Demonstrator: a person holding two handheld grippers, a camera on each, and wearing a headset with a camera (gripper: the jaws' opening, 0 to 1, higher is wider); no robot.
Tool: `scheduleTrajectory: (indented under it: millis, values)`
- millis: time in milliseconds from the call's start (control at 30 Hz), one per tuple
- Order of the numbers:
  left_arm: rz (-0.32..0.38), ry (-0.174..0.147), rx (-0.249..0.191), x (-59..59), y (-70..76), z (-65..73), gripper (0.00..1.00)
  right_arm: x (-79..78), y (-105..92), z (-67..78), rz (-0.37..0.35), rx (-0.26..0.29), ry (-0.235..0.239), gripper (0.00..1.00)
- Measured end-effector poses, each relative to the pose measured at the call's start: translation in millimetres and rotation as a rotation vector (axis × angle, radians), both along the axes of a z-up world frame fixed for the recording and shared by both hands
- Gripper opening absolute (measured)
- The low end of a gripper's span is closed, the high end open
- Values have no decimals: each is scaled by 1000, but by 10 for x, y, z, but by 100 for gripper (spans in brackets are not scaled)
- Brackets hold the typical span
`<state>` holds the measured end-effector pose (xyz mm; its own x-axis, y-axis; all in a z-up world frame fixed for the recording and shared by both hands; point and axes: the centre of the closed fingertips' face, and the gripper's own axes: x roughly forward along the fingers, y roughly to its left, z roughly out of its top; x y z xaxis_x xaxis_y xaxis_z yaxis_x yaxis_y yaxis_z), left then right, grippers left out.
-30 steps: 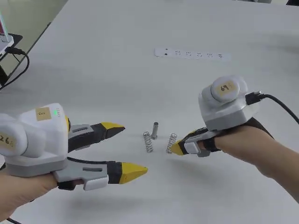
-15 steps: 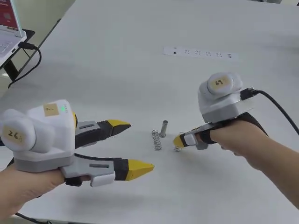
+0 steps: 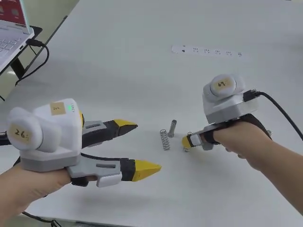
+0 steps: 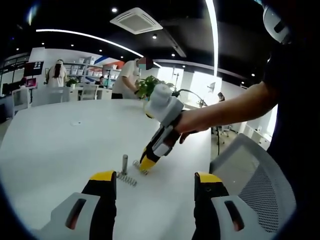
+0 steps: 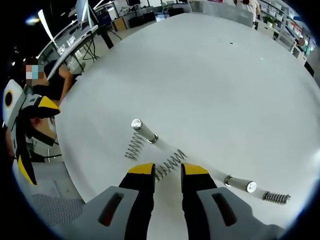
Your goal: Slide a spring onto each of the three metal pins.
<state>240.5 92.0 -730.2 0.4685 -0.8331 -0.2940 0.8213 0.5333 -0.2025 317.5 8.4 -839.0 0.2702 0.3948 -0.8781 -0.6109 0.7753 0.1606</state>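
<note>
One metal pin (image 3: 173,127) stands upright on the white table, with a spring (image 3: 164,140) lying just left of it. In the right gripper view the same pin (image 5: 143,130) and spring (image 5: 134,146) sit ahead. My right gripper (image 5: 167,170) is low on the table, its jaws a narrow gap apart around the end of a second spring (image 5: 171,162). A second pin (image 5: 240,183) and a third spring (image 5: 276,197) lie to the right. My left gripper (image 3: 137,145) hovers wide open and holds nothing, left of the pin (image 4: 124,163).
A white power strip (image 3: 206,50) lies far back on the table (image 3: 118,71). A laptop (image 3: 9,28) and a black cable (image 3: 41,52) sit off the table's left edge. A mesh chair (image 4: 255,180) stands near the front edge. People stand in the background.
The head camera has shifted, so the whole scene sits further right. My right gripper has crept a little closer to the upright pin. The left gripper stays open.
</note>
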Motion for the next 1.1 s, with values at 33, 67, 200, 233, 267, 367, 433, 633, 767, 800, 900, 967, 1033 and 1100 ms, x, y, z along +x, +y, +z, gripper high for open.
scheduleTrajectory:
  millis: [33, 67, 200, 233, 267, 367, 433, 633, 767, 800, 900, 967, 1033, 1100]
  values:
    - [-1, 0, 0, 0, 0, -1, 58, -8, 2, -6, 1, -2, 3, 18]
    - [-1, 2, -2, 1, -1, -2, 58, -13, -2, -12, 2, -6, 3, 18]
    - [-4, 4, 0, 6, -4, -12, 58, 17, -33, -75, 15, -32, -6, 15]
    - [-5, 5, 0, 5, -10, -13, 58, 7, -31, -78, 21, -39, -7, 14]
    - [-7, 4, 2, 5, -16, -16, 58, 2, -34, -81, 29, -47, -12, 13]
    - [-9, 5, 3, 11, -25, -21, 58, -21, -35, -67, 39, -55, -24, 12]
    - [-10, 8, 1, 13, -34, -23, 57, -26, -43, -64, 56, -67, -33, 12]
    - [-13, 10, 0, 26, -60, -24, 57, 23, -83, -55, 78, -69, -64, 9]
    - [-11, 11, 4, 36, -61, -36, 57, 43, -122, -49, 99, -70, -74, 9]
    - [-10, 12, 4, 39, -63, -35, 57, 35, -140, -45, 100, -65, -73, 9]
    - [-10, 9, 6, 45, -72, -32, 56, 1, -146, -23, 84, -21, -58, 9]
    - [-10, 10, 7, 45, -82, -33, 56, -24, -144, -1, 79, 0, -53, 9]
    - [-13, 12, 8, 40, -93, -38, 56, -46, -152, 15, 85, 7, -59, 9]
    - [-12, 14, 10, 45, -103, -45, 56, -63, -158, 28, 97, 13, -64, 9]
